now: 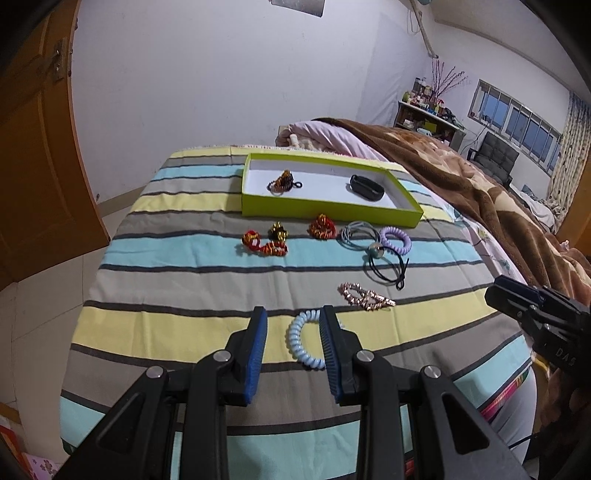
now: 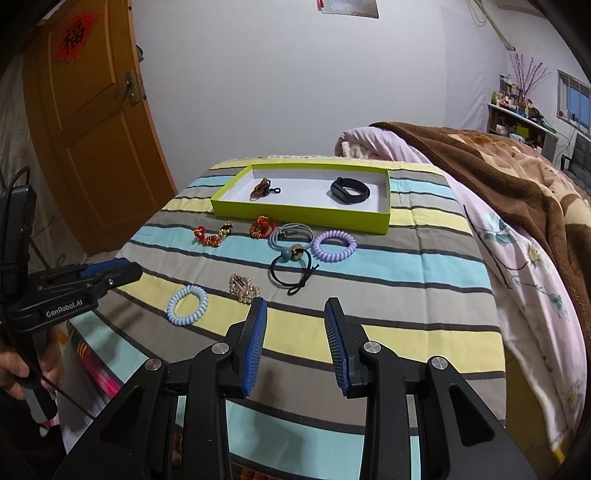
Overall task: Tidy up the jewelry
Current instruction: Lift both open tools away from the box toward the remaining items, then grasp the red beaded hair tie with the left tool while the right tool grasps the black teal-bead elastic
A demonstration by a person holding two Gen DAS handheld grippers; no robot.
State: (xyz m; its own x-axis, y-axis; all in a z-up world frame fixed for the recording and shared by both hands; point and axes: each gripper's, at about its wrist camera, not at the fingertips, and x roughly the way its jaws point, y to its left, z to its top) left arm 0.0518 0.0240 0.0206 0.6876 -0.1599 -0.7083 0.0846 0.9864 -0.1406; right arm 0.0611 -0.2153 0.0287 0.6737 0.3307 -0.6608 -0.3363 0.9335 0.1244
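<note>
Left gripper [image 2: 122, 271] reads "GenRobot.AI", jaws spread over the light blue coil tie [image 1: 306, 341]. Right gripper [image 2: 293, 328] is open too, holding nothing; seen from the left camera its side lettering is cut off. At 12 o'clock, the green tray [image 2: 295, 218] holds a black band [image 2: 349, 190]. The door's red sign [image 2: 75, 35] says 福.
</note>
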